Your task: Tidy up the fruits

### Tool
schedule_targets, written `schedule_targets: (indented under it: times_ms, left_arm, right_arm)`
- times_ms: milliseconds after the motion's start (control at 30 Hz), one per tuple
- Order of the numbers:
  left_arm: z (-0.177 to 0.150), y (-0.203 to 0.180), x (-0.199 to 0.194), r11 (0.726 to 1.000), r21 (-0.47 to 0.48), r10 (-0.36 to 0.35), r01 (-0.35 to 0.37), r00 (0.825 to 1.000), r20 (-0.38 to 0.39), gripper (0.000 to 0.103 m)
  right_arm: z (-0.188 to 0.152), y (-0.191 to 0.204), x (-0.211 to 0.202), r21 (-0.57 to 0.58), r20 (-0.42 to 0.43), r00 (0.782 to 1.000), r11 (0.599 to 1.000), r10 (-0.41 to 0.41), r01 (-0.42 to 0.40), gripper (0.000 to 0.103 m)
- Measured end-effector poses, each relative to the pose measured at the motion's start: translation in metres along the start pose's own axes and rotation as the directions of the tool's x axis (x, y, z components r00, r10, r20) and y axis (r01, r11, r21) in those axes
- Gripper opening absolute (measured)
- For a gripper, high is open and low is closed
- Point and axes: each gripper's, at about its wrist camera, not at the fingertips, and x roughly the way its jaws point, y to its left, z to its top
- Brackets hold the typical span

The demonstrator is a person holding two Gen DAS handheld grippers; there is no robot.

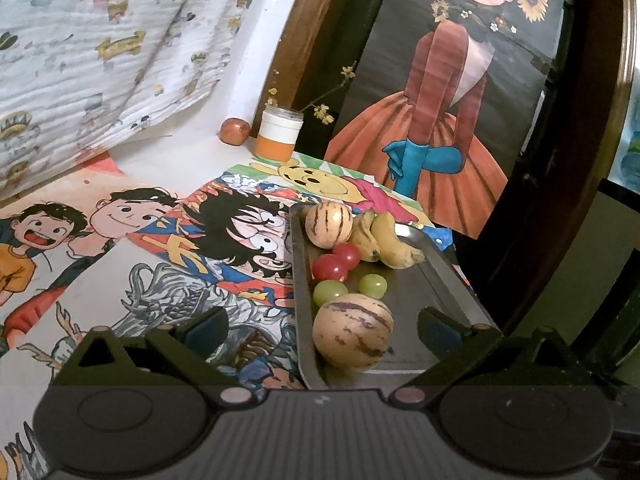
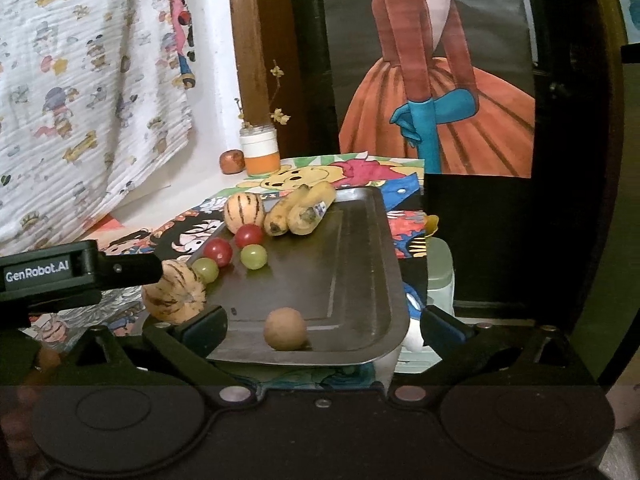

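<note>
Both wide open, empty: left gripper [image 1: 322, 326], right gripper [image 2: 324, 326]. Next, straddle brown fruit [image 2: 285, 329] (lower centre) squarely on tray [image 2: 360, 248], close gently.

metal tray [image 2: 360, 264], dull grey, smooth, soft sheen along its rim. striped melons [image 1: 352, 330] matt, cream skin with purple streaks. red tomatoes [image 1: 330, 268] and green grapes [image 1: 373, 285] glossy, smooth. bananas [image 2: 298, 212] matt yellow, brown-speckled. small round brown fruit [image 2: 285, 329] dull, slightly rough. paper drawings [image 1: 168, 240] covering the worktop, flat matt colour. crinkled printed cloth [image 1: 92, 60], ribbed weave. wood post [image 2: 250, 52], brown, lightly polished. jar [image 1: 279, 133] of smooth plastic, white and orange. left gripper [image 1: 322, 330] and right gripper [image 2: 324, 330] matt black plastic, blue pads.
</note>
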Motion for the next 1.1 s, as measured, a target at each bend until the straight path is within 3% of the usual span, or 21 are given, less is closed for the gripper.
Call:
schedule_targets:
  times_ms: [833, 1100]
  left_arm:
    - [0.003, 0.001, -0.026, 0.991, 0.082, 0.102, -0.107, 0.992, 0.07, 0.103]
    - [0.002, 0.002, -0.037, 0.988, 0.098, 0.108, -0.117, 0.99, 0.091, 0.103]
  right_arm:
    - [-0.002, 0.014, -0.021, -0.024, 0.059, 0.996, 0.998, -0.059, 0.06, 0.102]
    - [-0.003, 0.022, -0.036, -0.039, 0.117, 0.991, 0.997, -0.058, 0.063, 0.102]
